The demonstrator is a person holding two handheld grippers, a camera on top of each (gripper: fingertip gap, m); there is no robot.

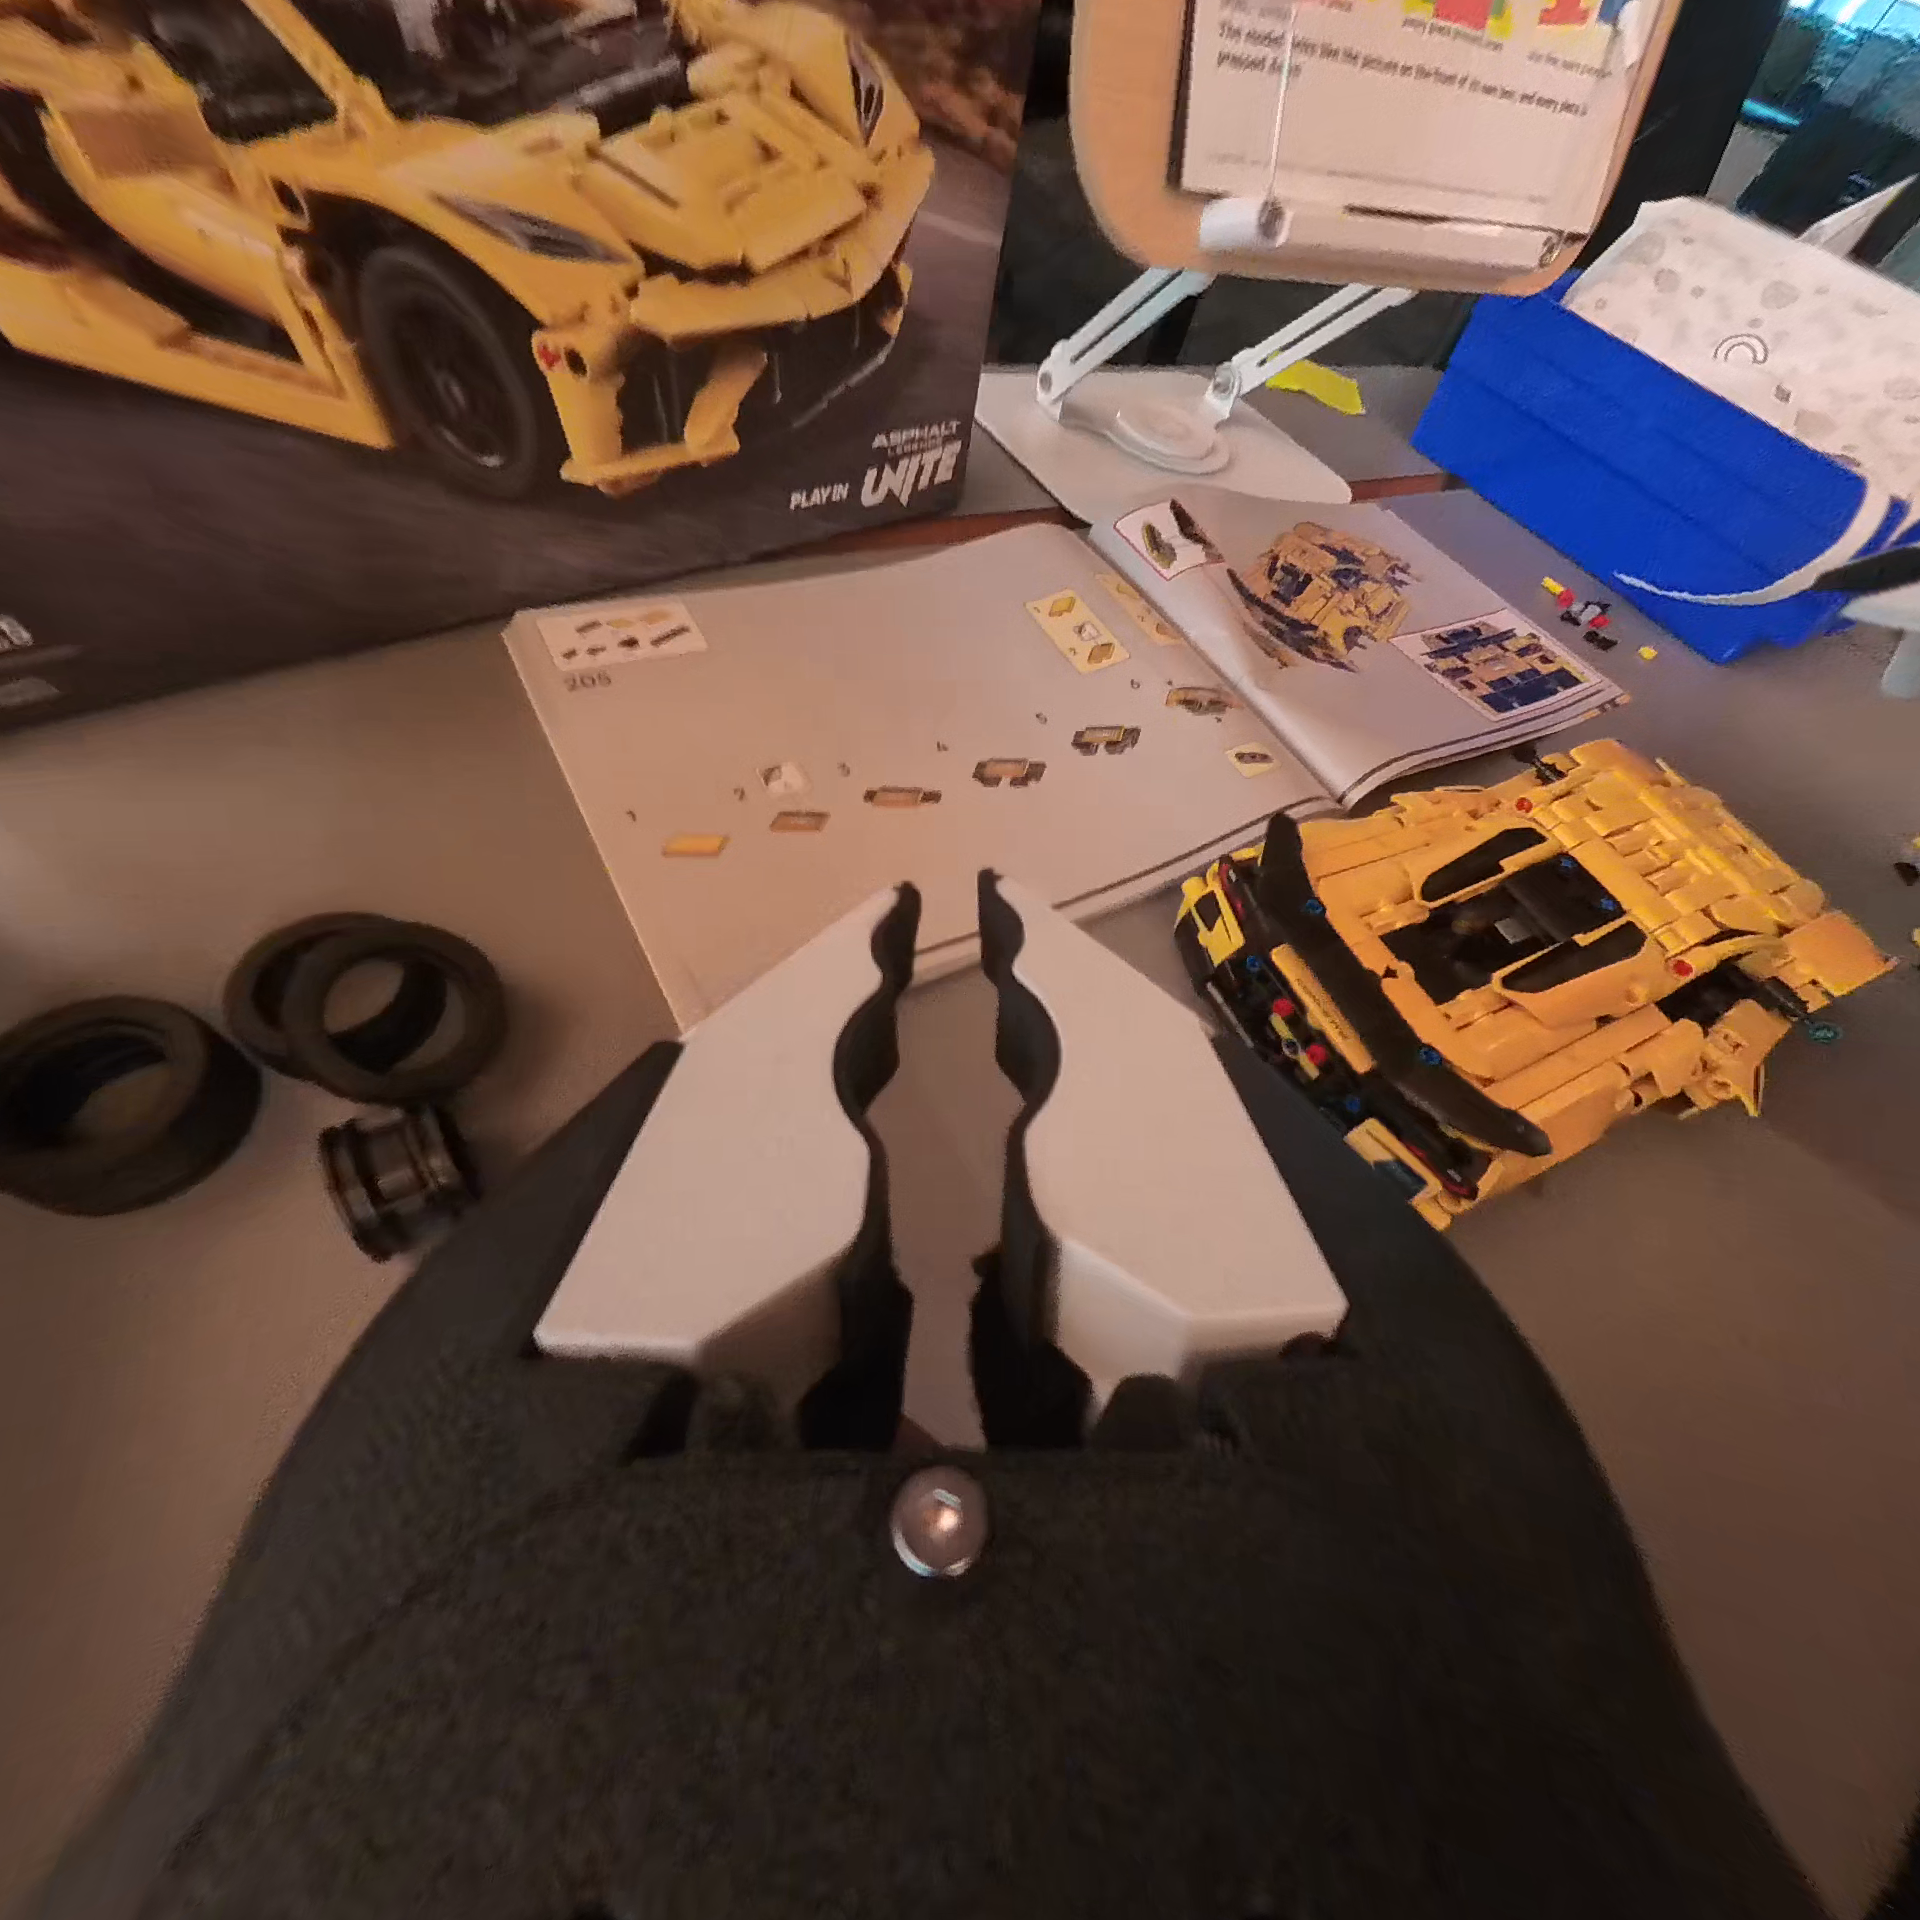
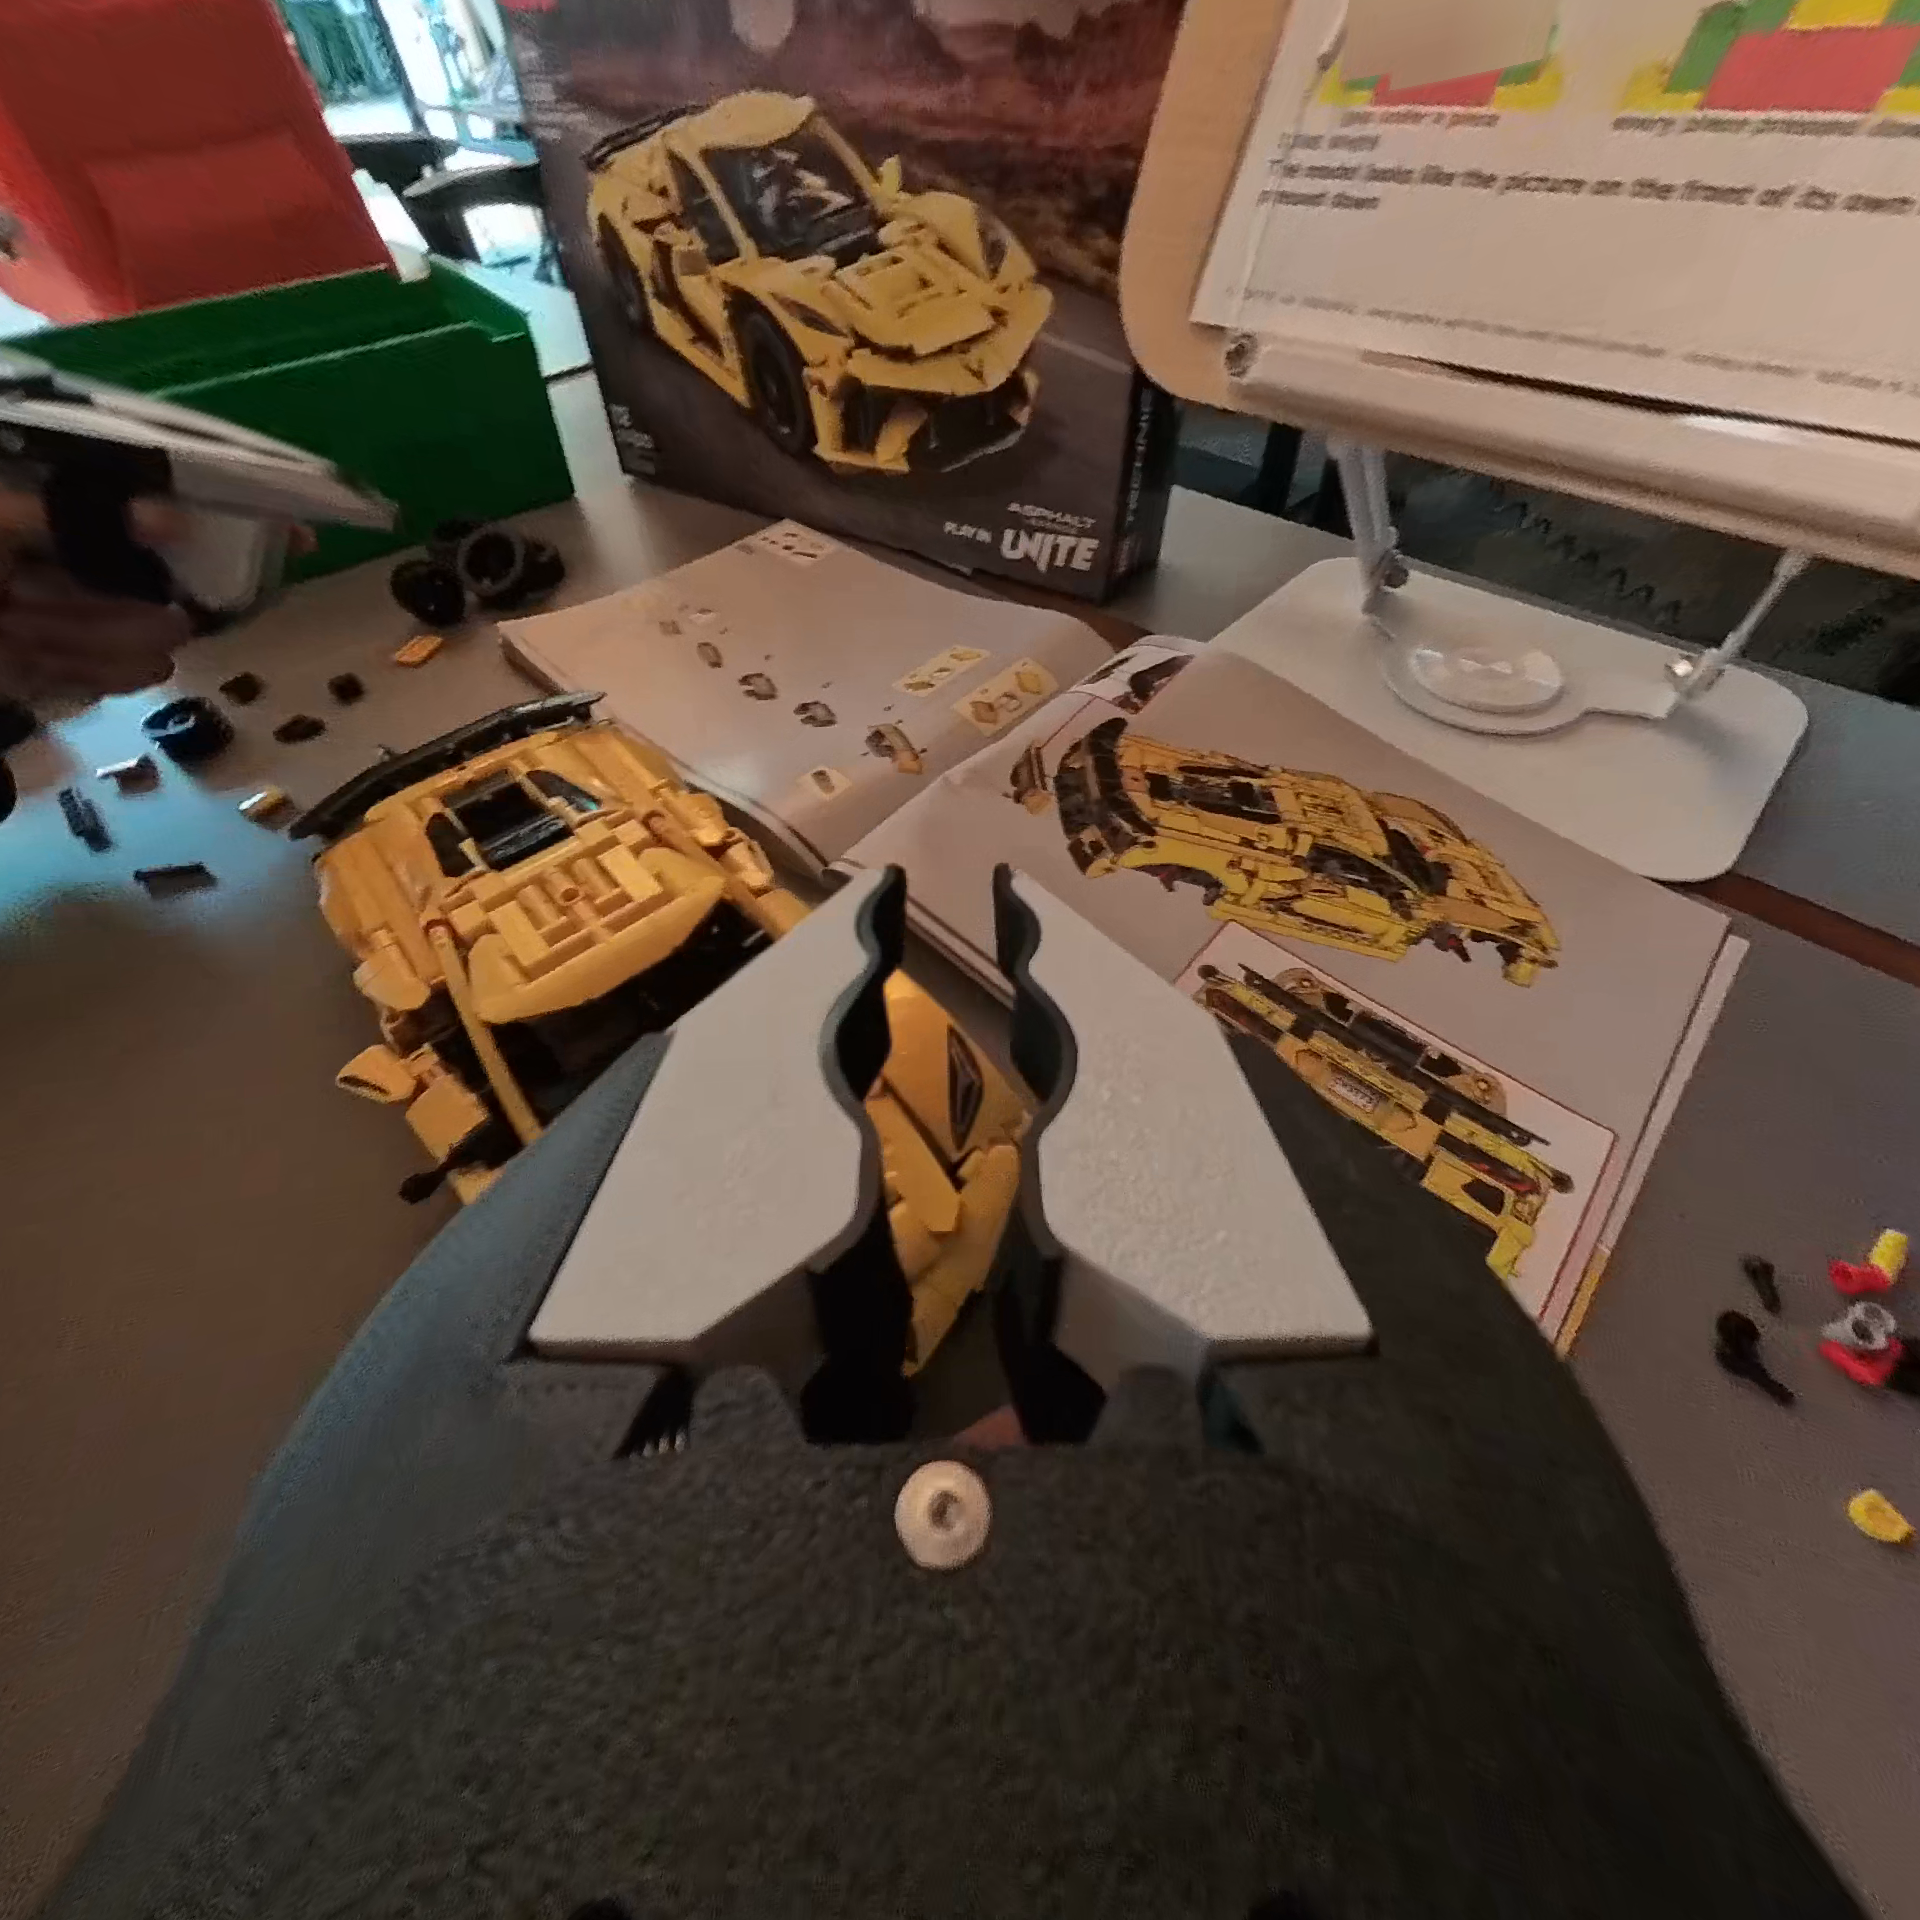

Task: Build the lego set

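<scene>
A yellow Lego car (image 1: 1507,977) without wheels lies on the grey table, its black rear wing toward my left gripper. My left gripper (image 1: 945,890) hovers over the near edge of the open instruction booklet (image 1: 935,707), jaws a narrow gap apart with nothing between them. My right gripper (image 2: 945,881) is open above the front of the car (image 2: 520,914), whose yellow nose shows between the fingers; I cannot tell if they touch it. Black tyres (image 1: 364,1003) and a wheel rim (image 1: 395,1179) lie left of my left gripper.
The set's box (image 1: 416,260) stands at the back. A sheet on a white stand (image 2: 1558,208) is at the back right. A blue bin (image 1: 1621,468) and a green bin (image 2: 343,405) flank the table. Small loose pieces (image 2: 1860,1320) lie right, dark ones (image 2: 177,769) left. Spacing between my two grippers at the tips: around 35 cm. To the wheel rim (image 1: 395,1179): left tips about 12 cm, right tips about 45 cm. The right camera catches it too, in the right wrist view (image 2: 404,572).
</scene>
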